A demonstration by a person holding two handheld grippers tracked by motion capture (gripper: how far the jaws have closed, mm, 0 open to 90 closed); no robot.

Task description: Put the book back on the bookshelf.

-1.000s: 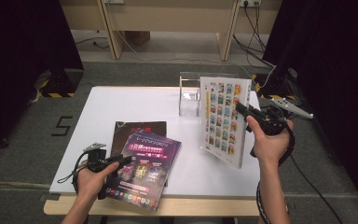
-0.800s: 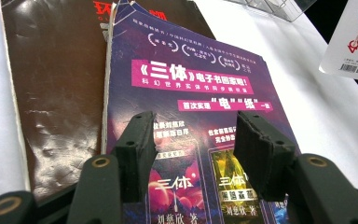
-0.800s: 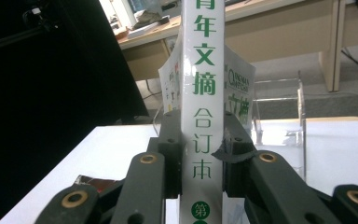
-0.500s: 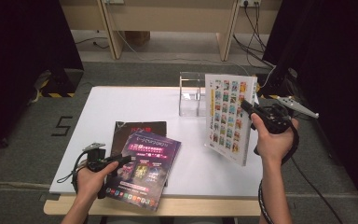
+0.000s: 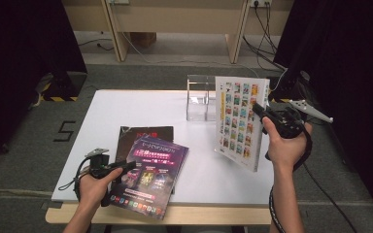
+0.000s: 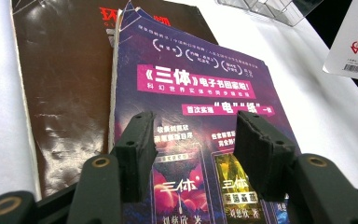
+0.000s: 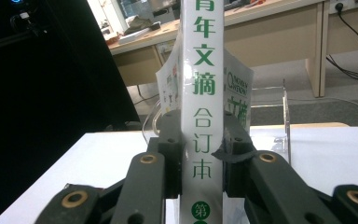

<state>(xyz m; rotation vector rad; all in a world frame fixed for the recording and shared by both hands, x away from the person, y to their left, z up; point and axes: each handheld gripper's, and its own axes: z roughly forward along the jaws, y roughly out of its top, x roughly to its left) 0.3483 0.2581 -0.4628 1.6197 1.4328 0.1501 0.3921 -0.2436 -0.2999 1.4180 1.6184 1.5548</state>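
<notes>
My right gripper [image 5: 258,110] is shut on the spine of a thick white book [image 5: 238,119] with a grid of small colour pictures on its cover, held upright above the table's right side. In the right gripper view the white spine [image 7: 200,93] with green characters stands clamped between my jaws [image 7: 200,140]. My left gripper [image 5: 132,166] rests low at the table's front left, open, over a purple magazine [image 5: 153,172]. In the left gripper view the jaws [image 6: 193,149] stand apart above the purple cover [image 6: 200,93]. The magazine lies on a dark brown one [image 5: 138,133].
A clear acrylic stand [image 5: 199,97] sits at the back of the white table [image 5: 141,107], just left of the held book. A wooden desk [image 5: 175,14] and cables lie on the floor beyond. Dark curtains flank both sides.
The white book in my right gripper has turned more upright and shifted slightly right. My left gripper has stayed put over the purple magazine.
</notes>
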